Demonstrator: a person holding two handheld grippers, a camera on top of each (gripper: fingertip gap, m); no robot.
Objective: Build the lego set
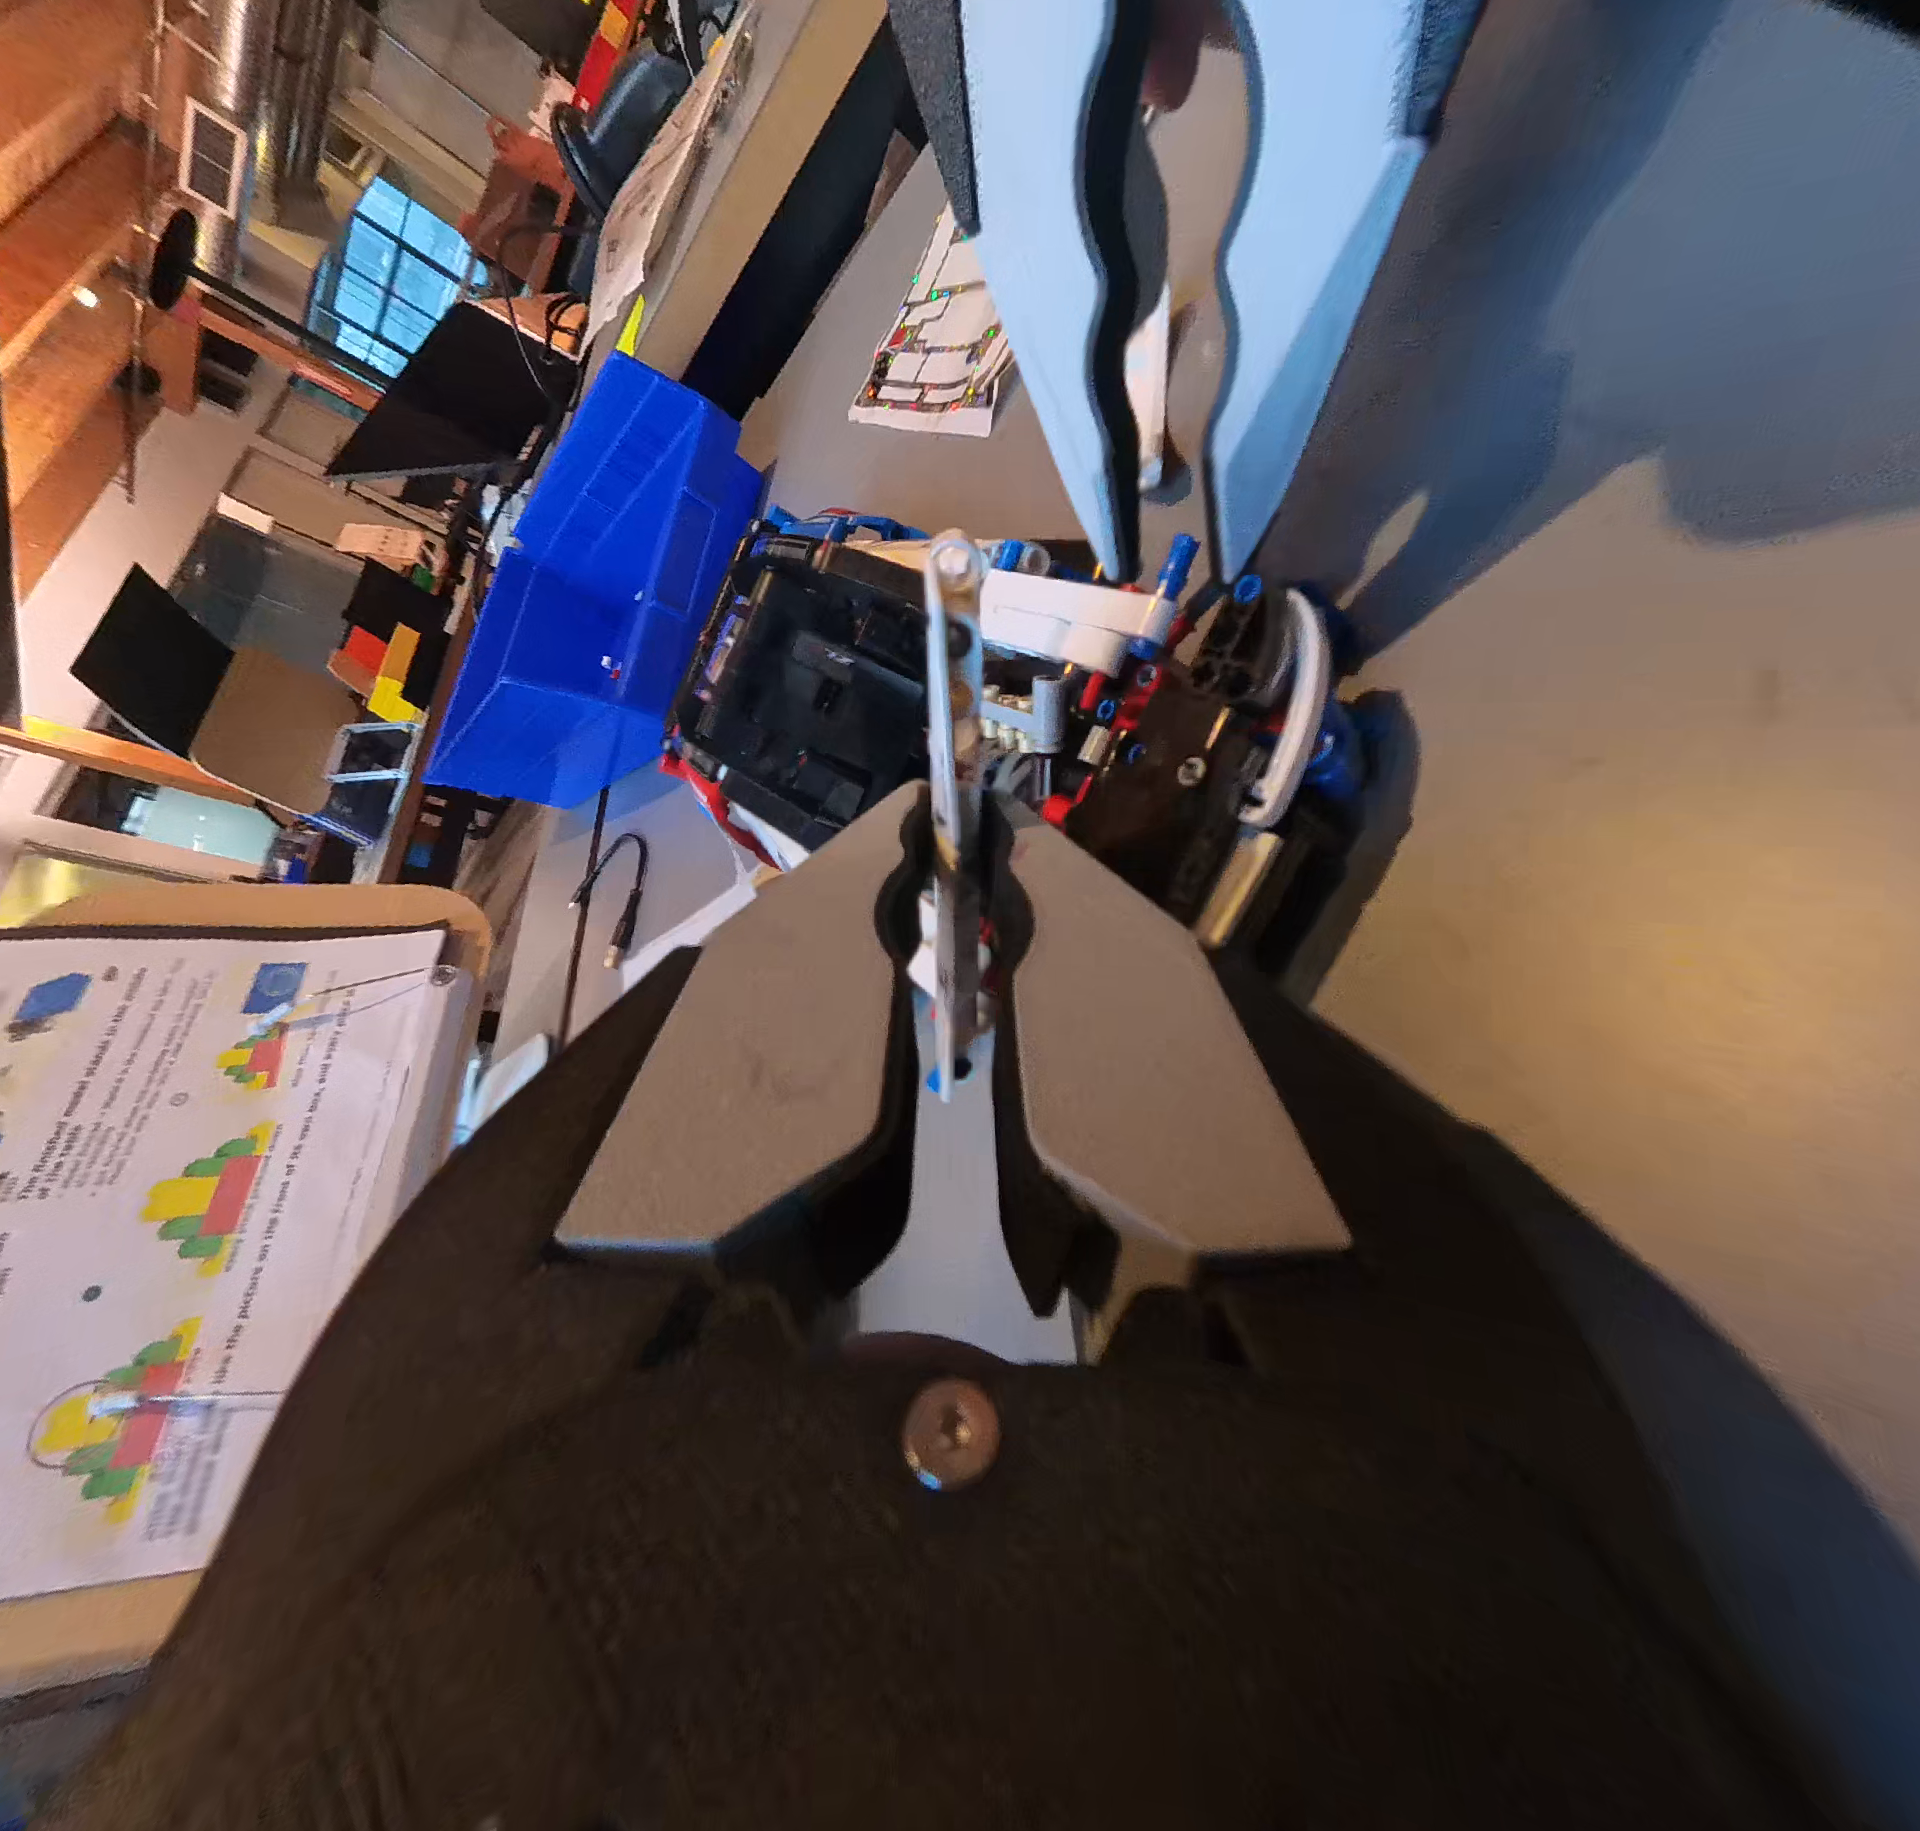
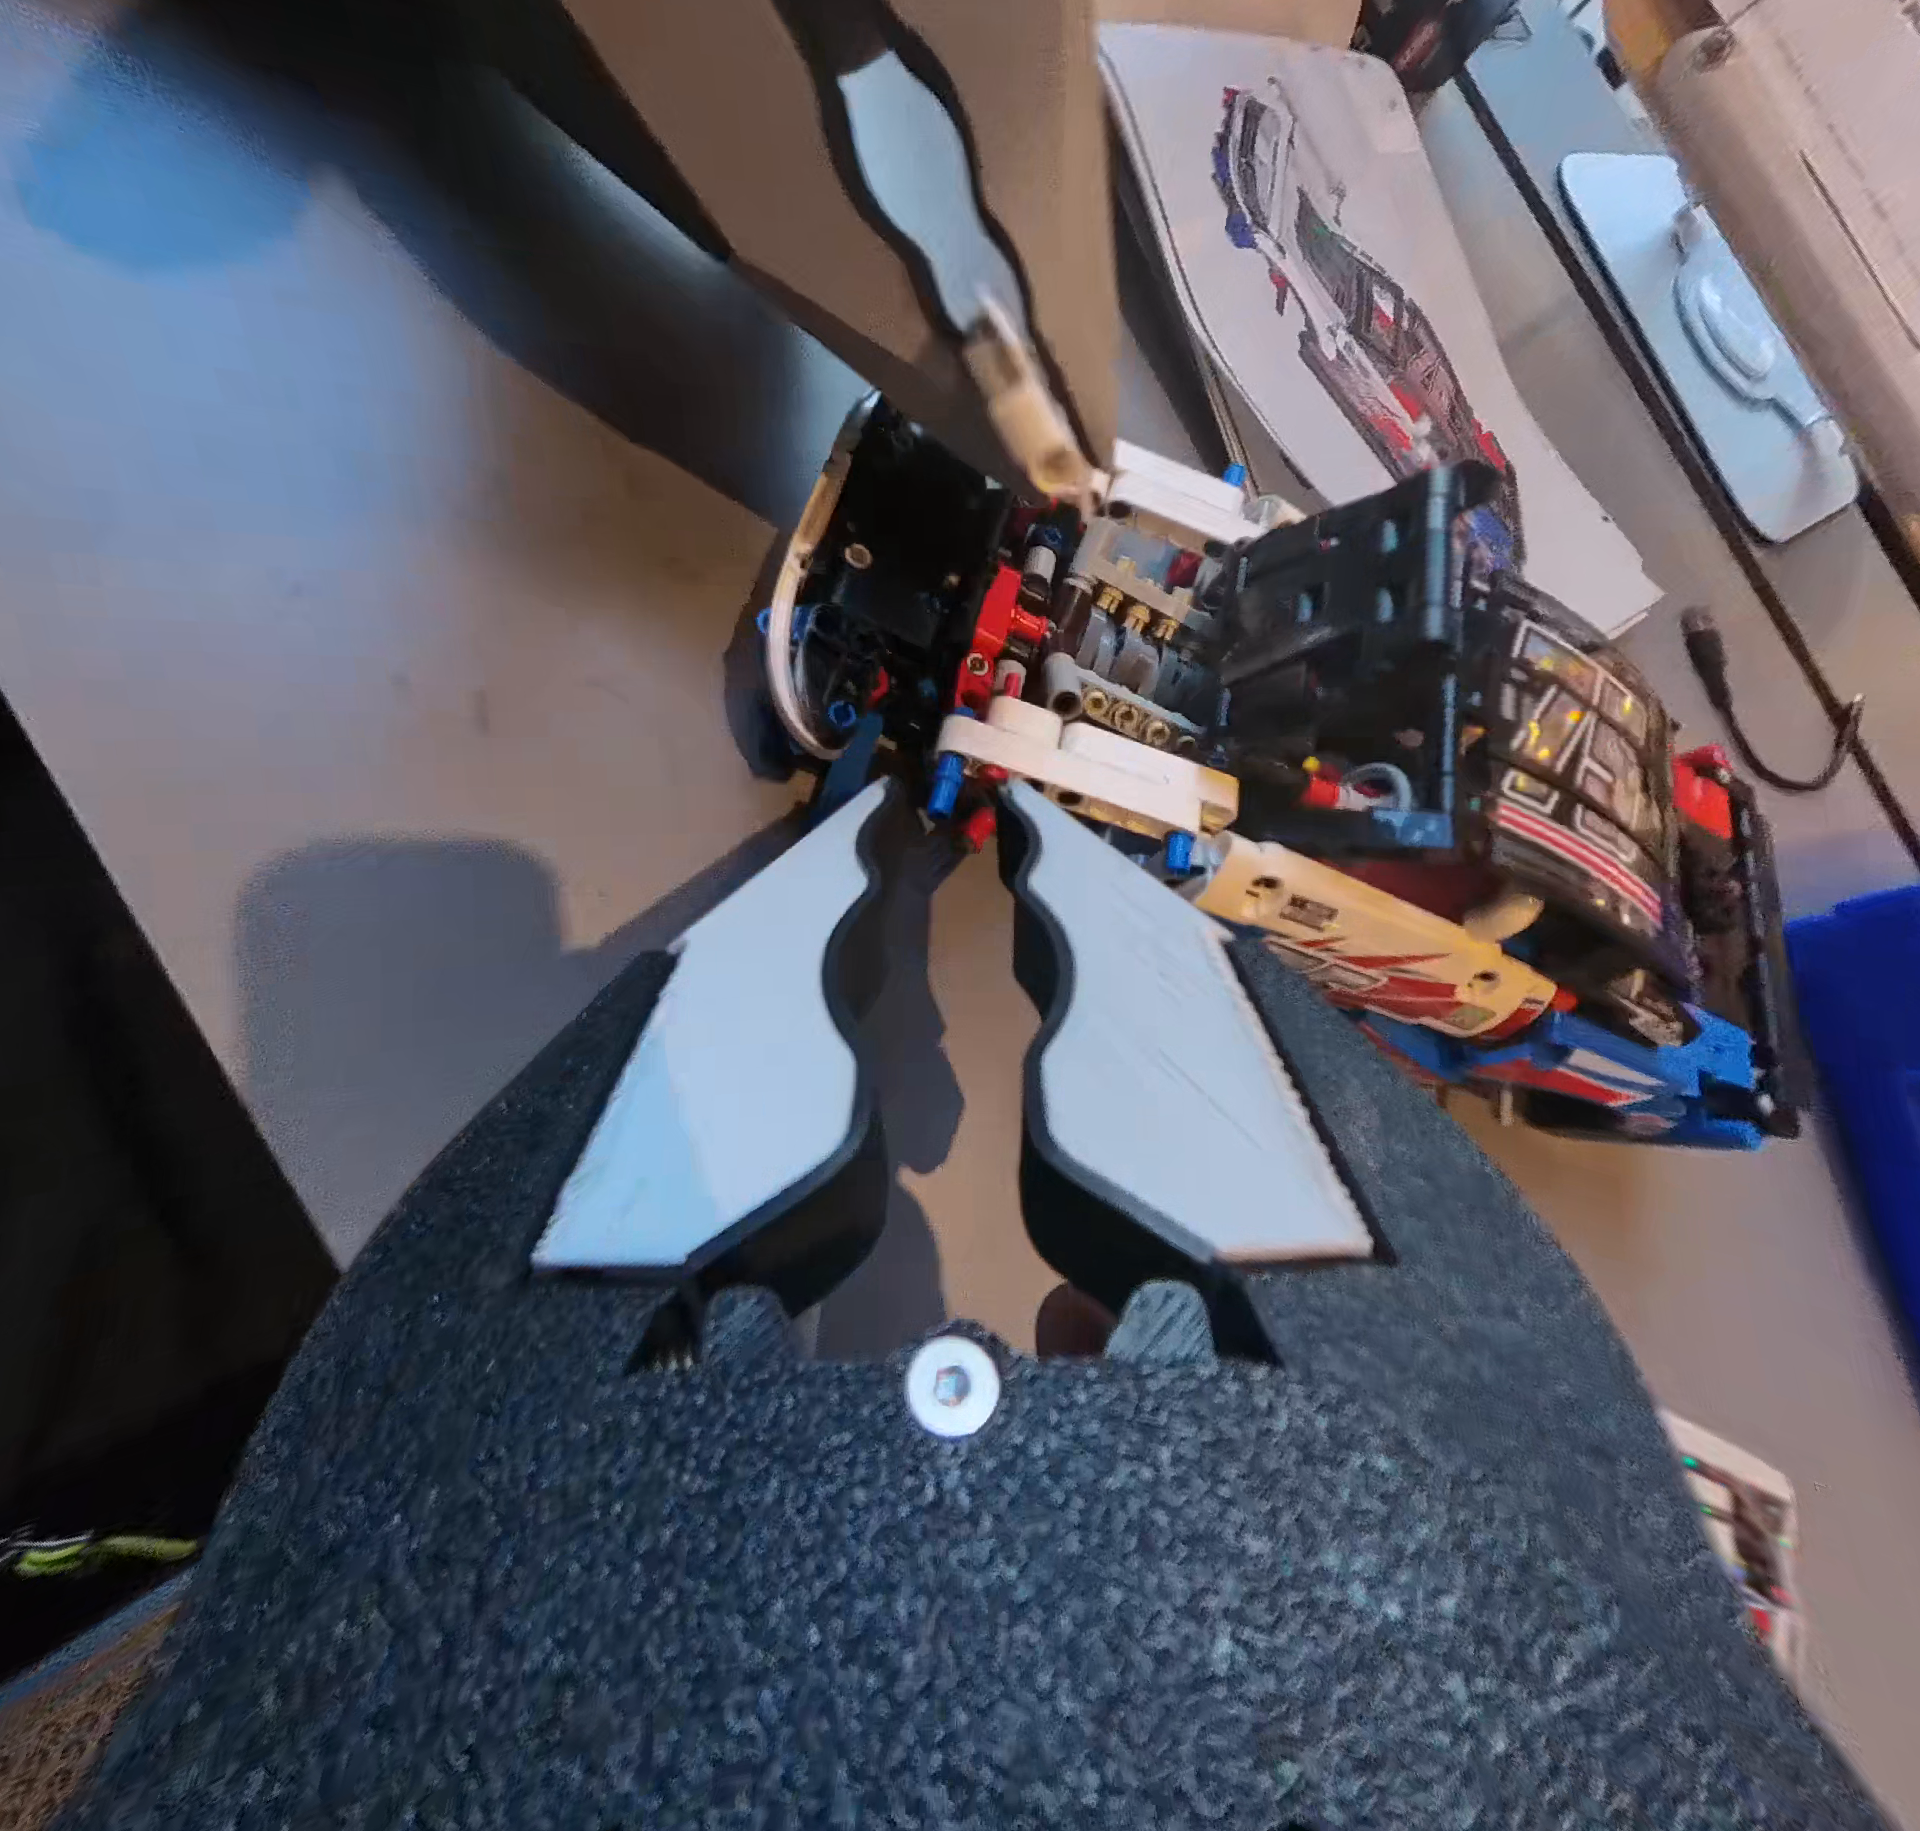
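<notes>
1. Both views are wide-angle, bending straight lines strongly toward the edges.
2. Warm indoor light mixes with cool daylight from a window (image 1: pixel 400 275) far back in the left wrist view.
3. The table (image 2: pixel 436 555) shows soft dark shadows of the tools, bluish at the upper left of the right wrist view.
4. Edges and near surfaces are blurred; the lego car (image 2: pixel 1299 742) at the centre is sharper.
5. Small glints show on its dark panels.

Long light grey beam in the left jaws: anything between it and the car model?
Nothing visible blocks it. The long light grey perforated beam, clamped in the left gripper, has its tip over the partly built lego car near the white liftarm. The right gripper, open, sits close beside.
</notes>
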